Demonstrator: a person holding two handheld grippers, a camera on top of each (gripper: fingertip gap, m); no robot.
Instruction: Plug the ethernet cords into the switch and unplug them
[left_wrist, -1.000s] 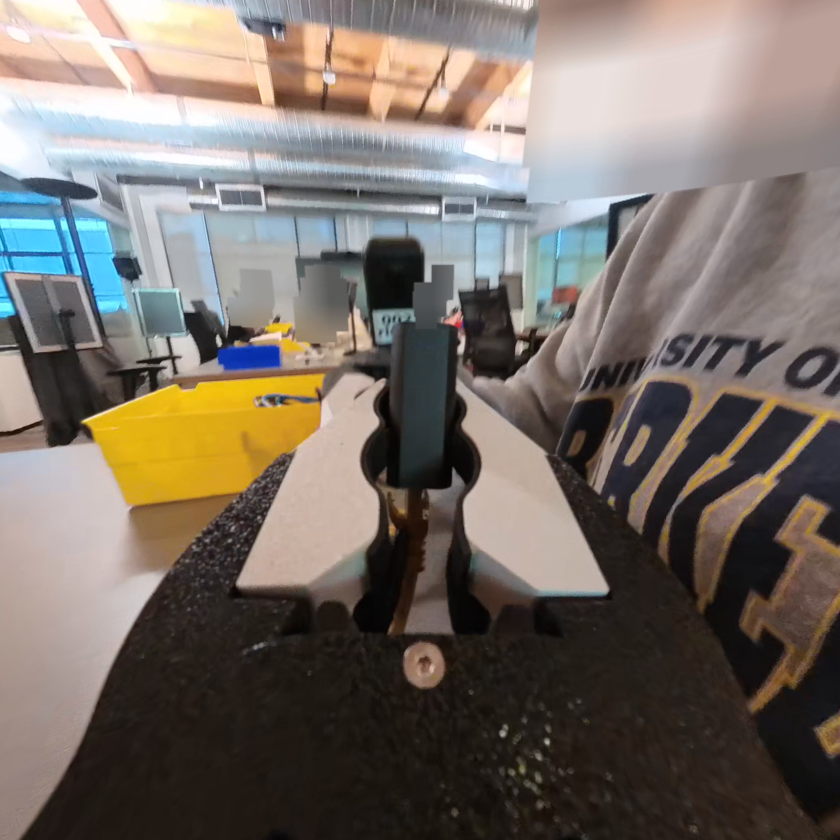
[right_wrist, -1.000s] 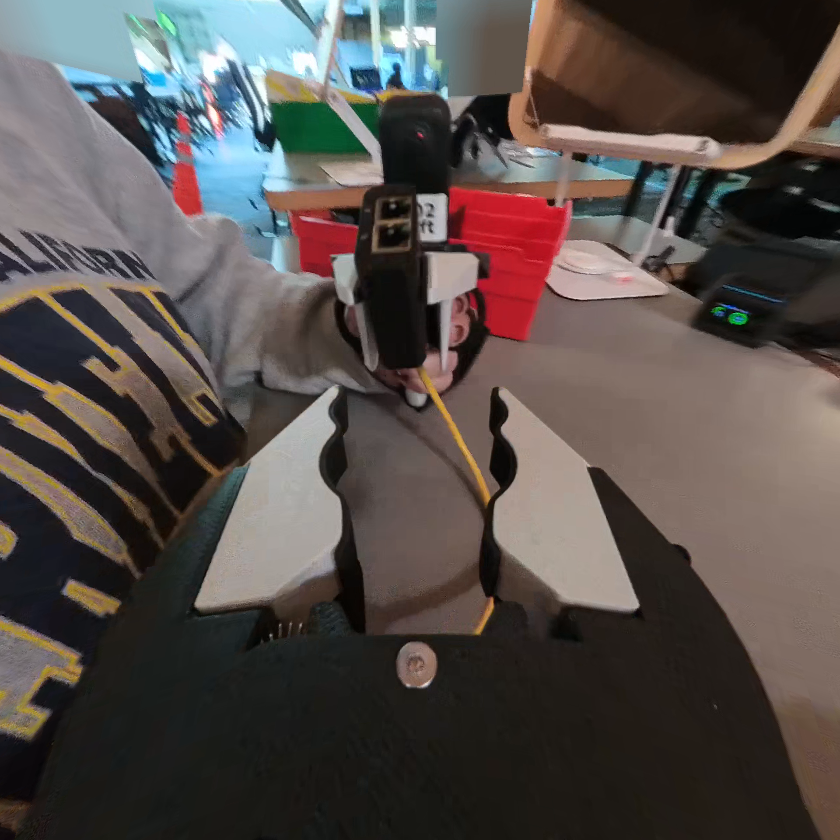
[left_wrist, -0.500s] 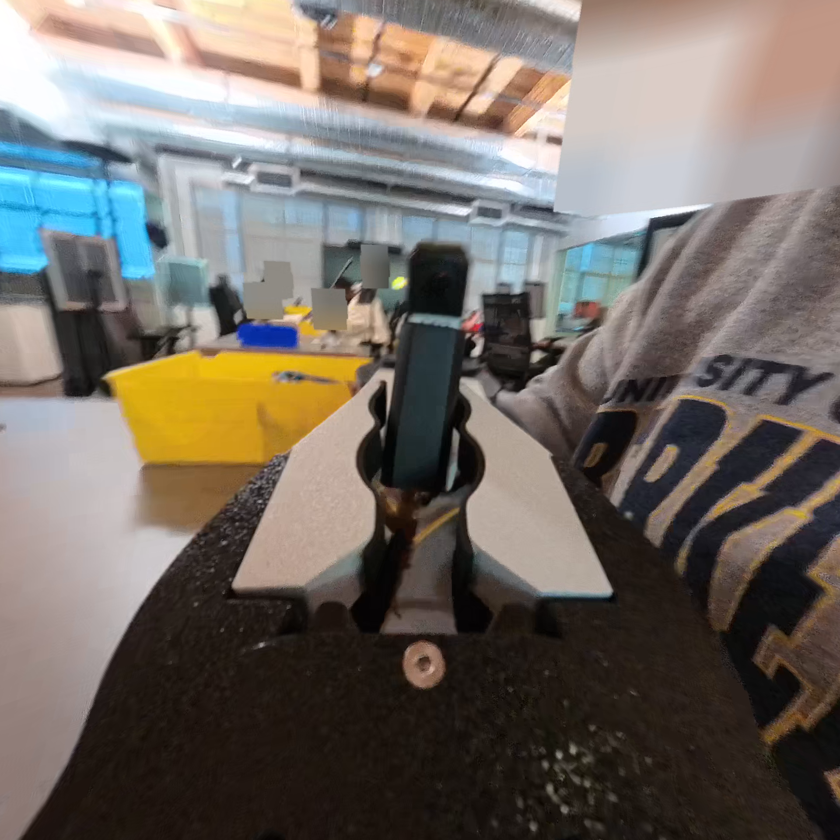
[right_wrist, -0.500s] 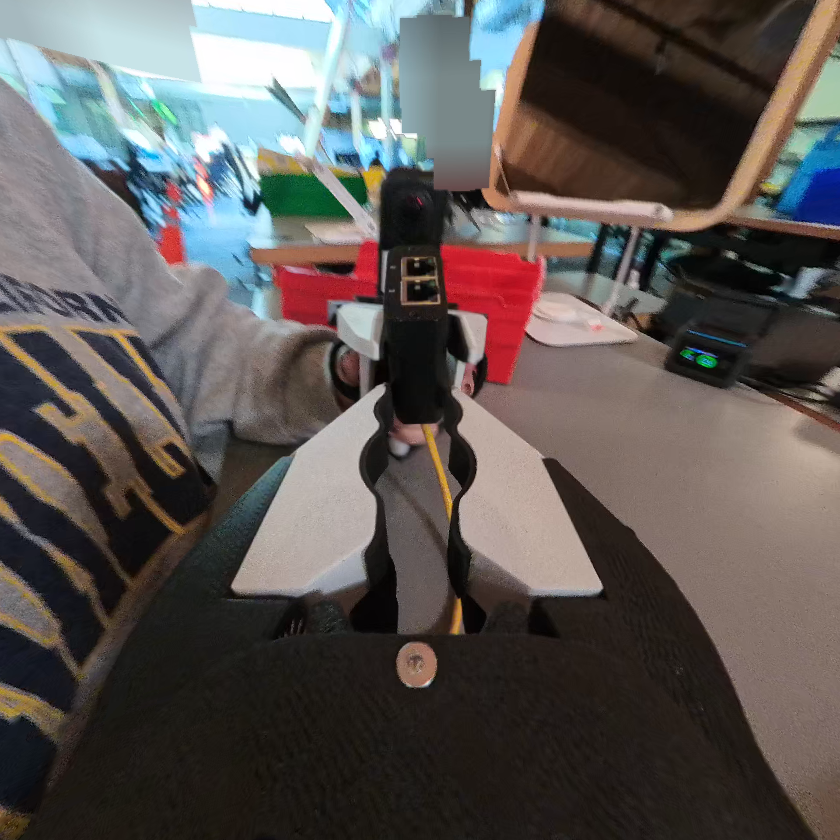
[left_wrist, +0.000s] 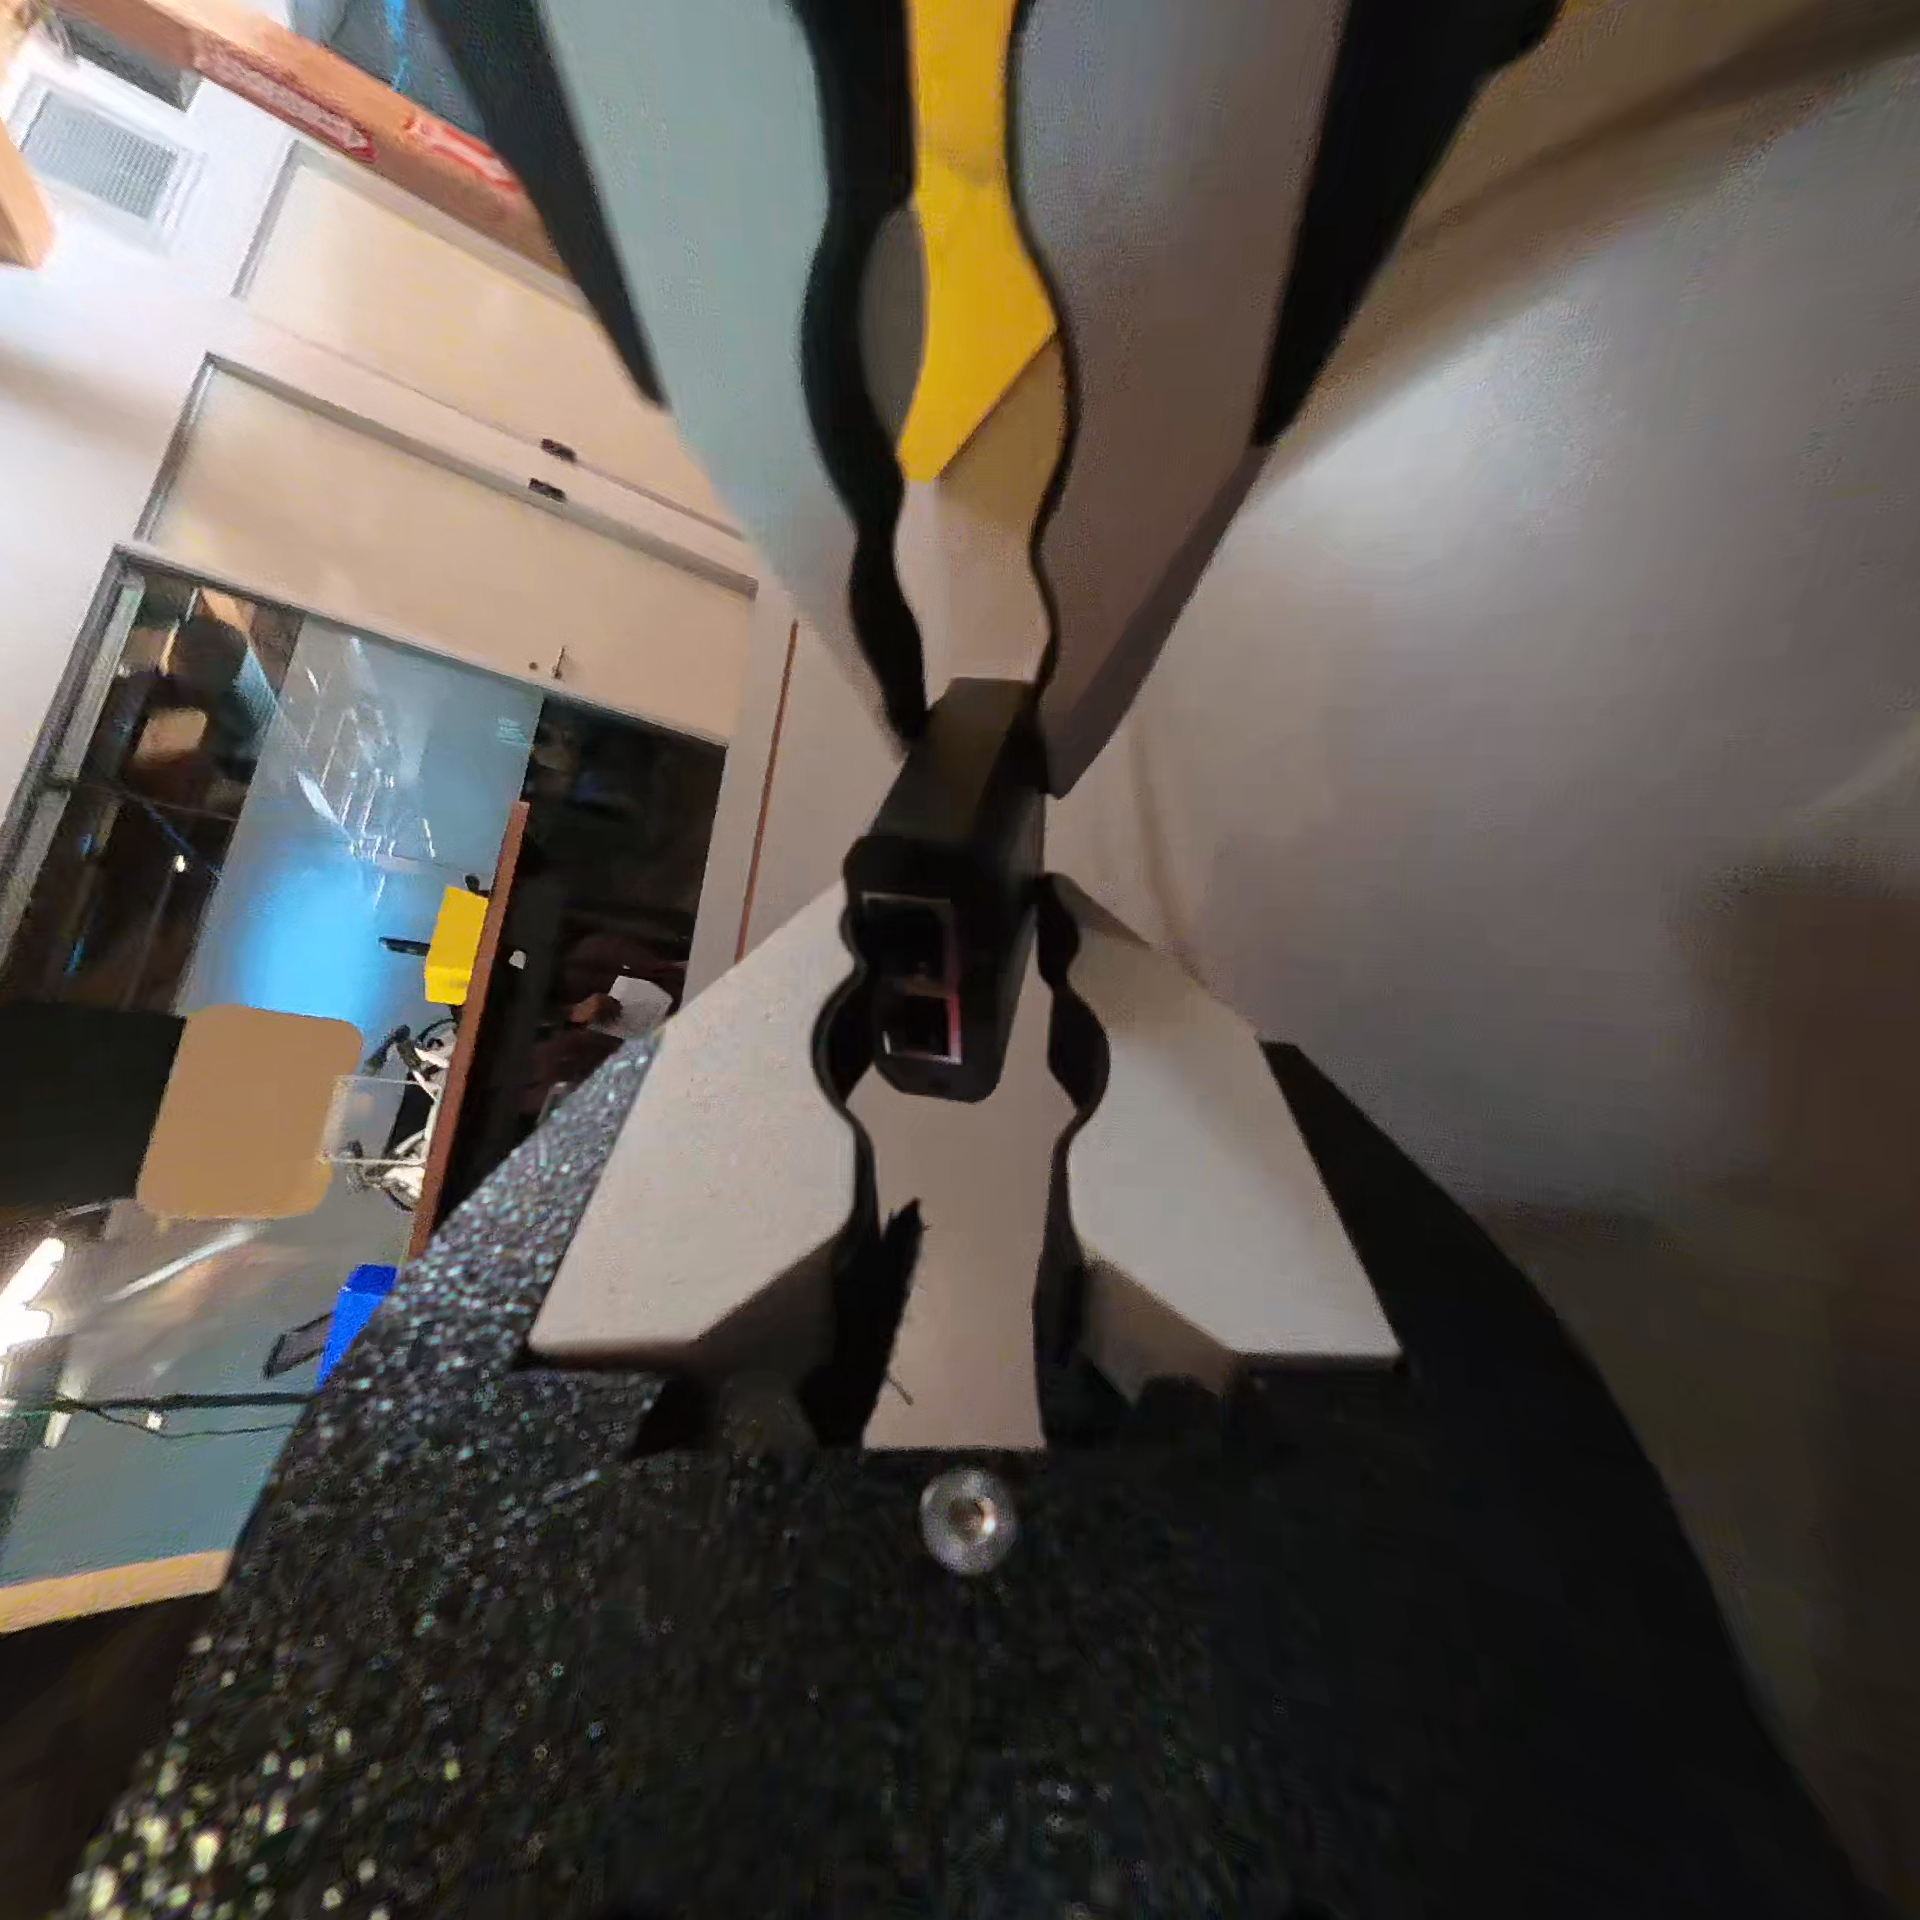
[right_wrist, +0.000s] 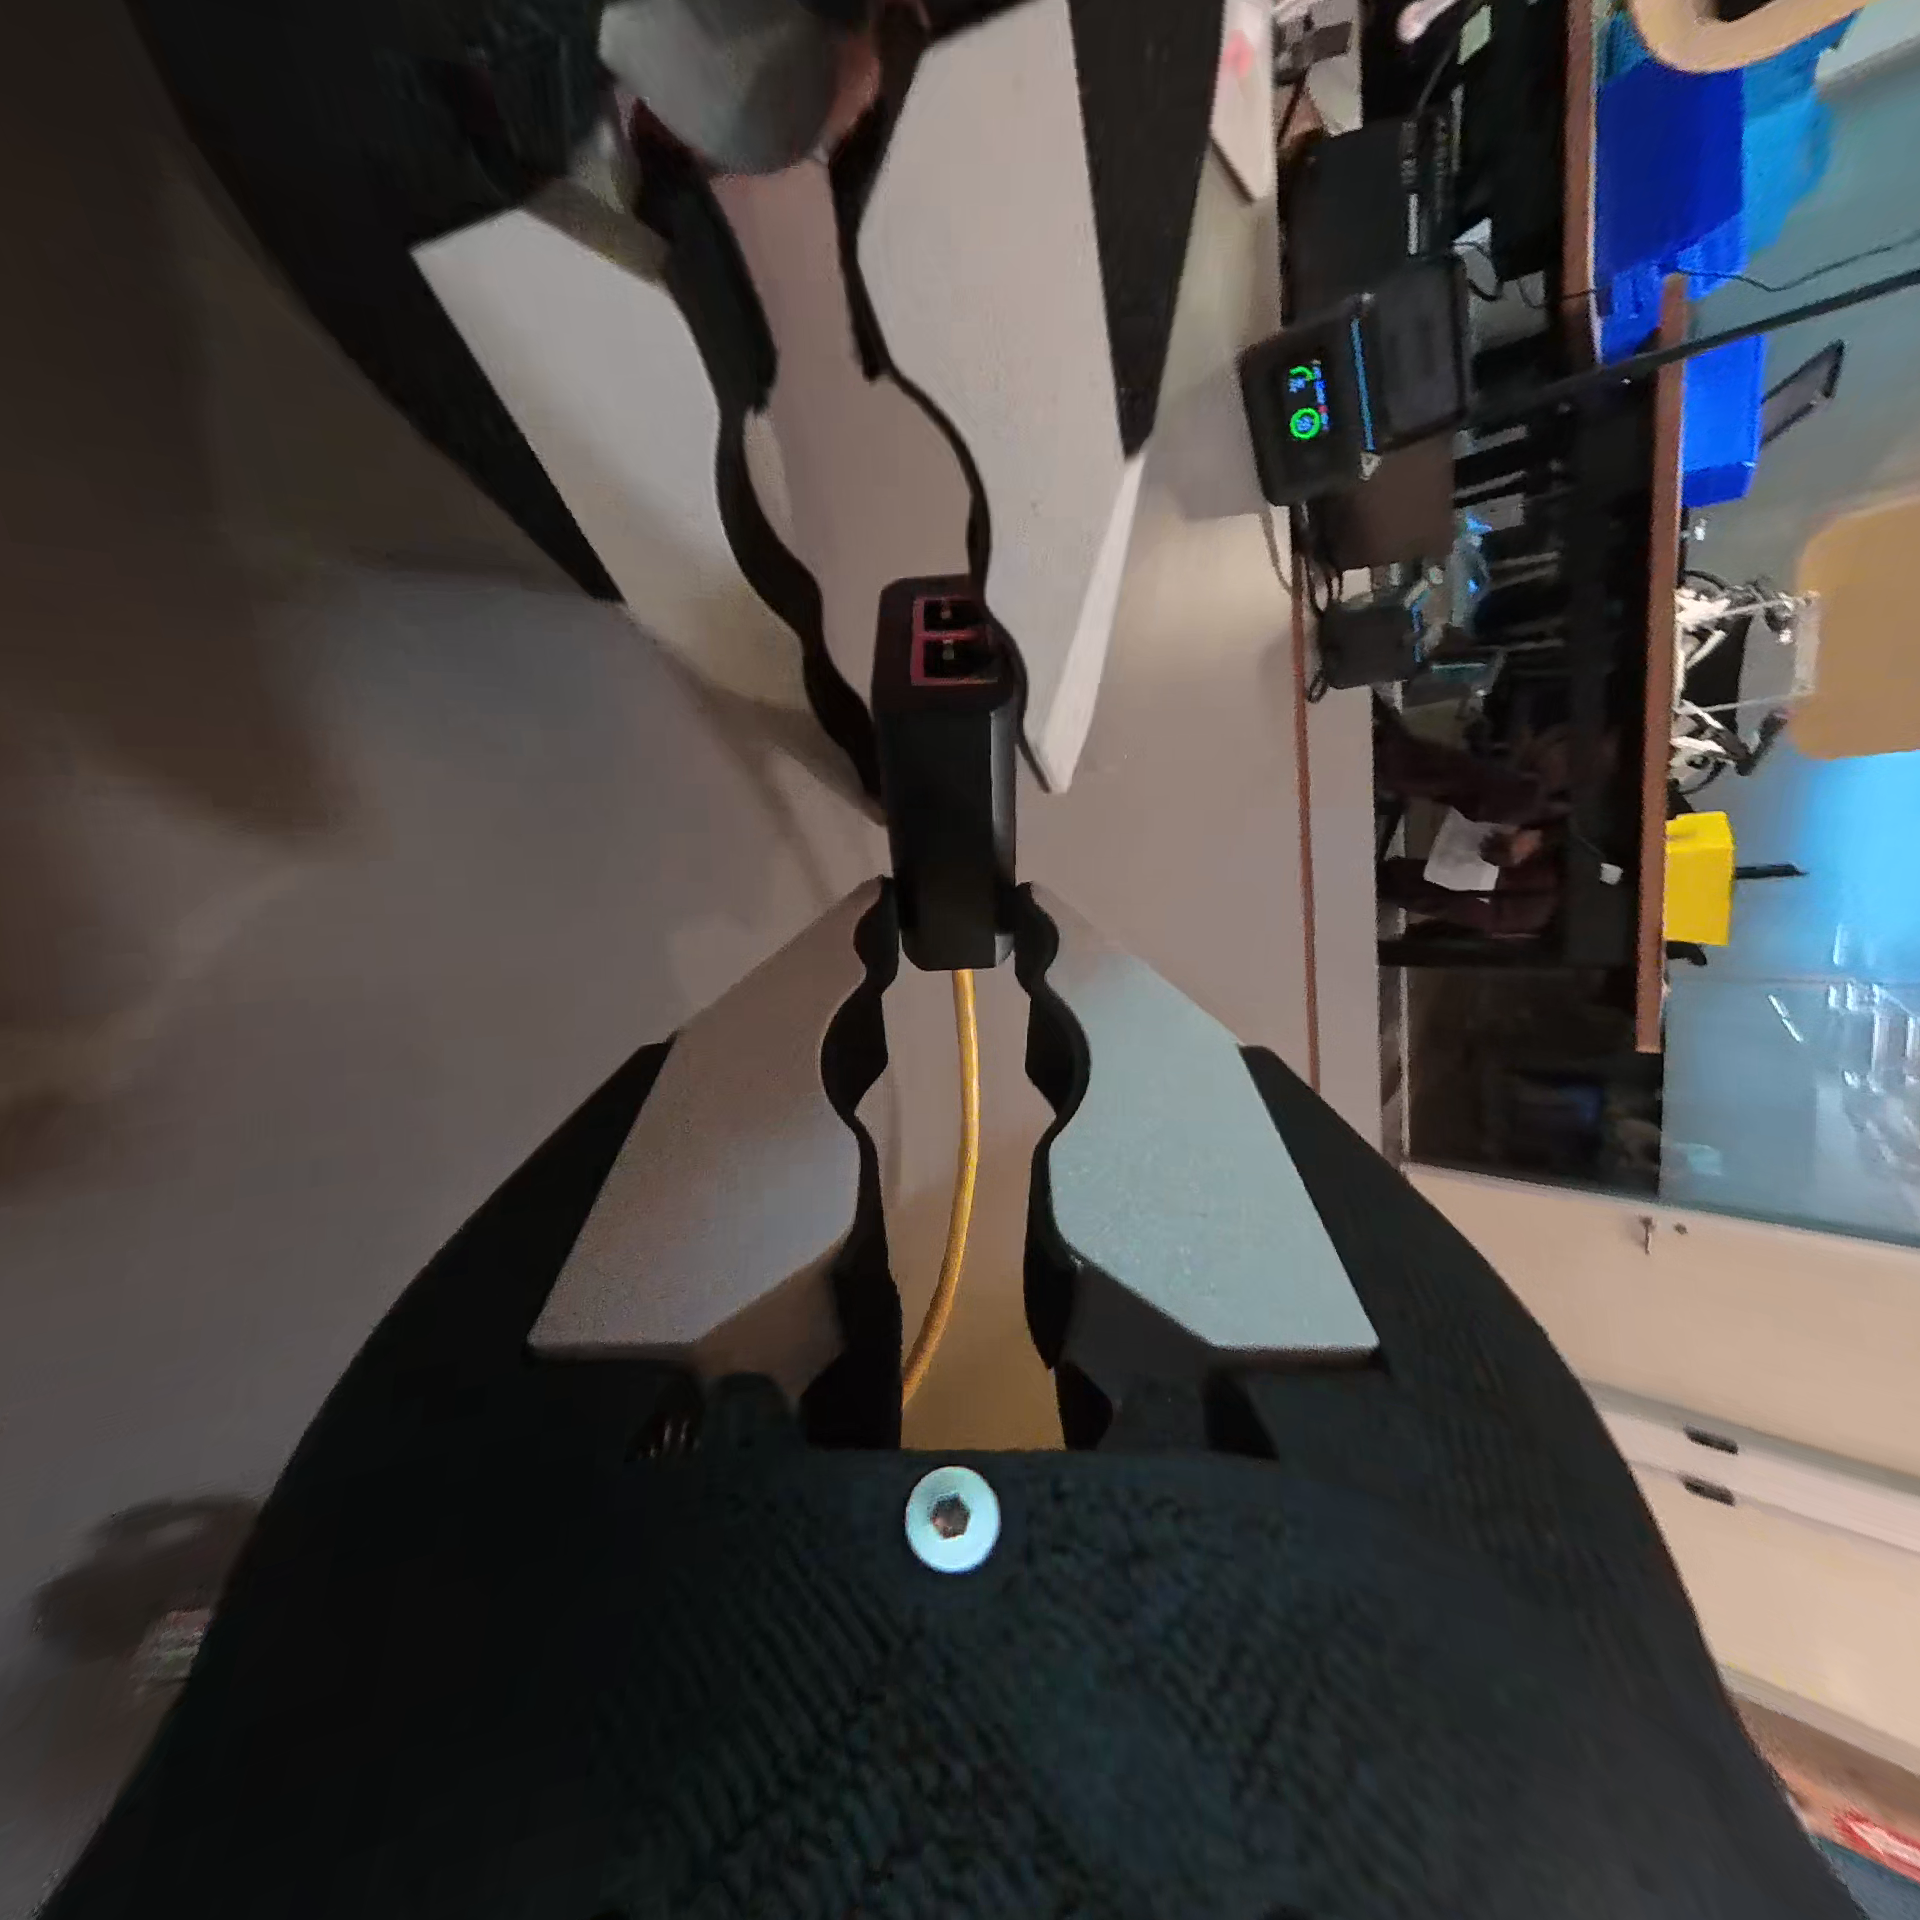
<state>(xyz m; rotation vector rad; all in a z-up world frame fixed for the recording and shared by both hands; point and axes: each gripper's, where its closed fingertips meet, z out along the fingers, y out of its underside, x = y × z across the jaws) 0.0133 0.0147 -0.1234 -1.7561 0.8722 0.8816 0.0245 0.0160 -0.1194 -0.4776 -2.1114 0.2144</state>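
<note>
Both grippers are now pinching the switch (right_wrist: 943, 790): right gripper (right_wrist: 951, 920) clamping, left gripper (left_wrist: 945, 966) gripping, yellow cord (right_wrist: 961, 1143) plugged—handover underway.

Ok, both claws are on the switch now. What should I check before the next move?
1. Right claw grip on the switch: ok, shut on the end where the cord leaves.
2. Left claw grip: ok, closed on the port end.
3. Ports empty: ok, both of them look open and unblocked.
4. Yellow cord seated in the switch: cannot tell, its connector is hidden at the switch's end.
5. Free plug ready to insert: not ok, none in view.
6. A claw free to take a cord: not ok, both are holding the switch.
</note>
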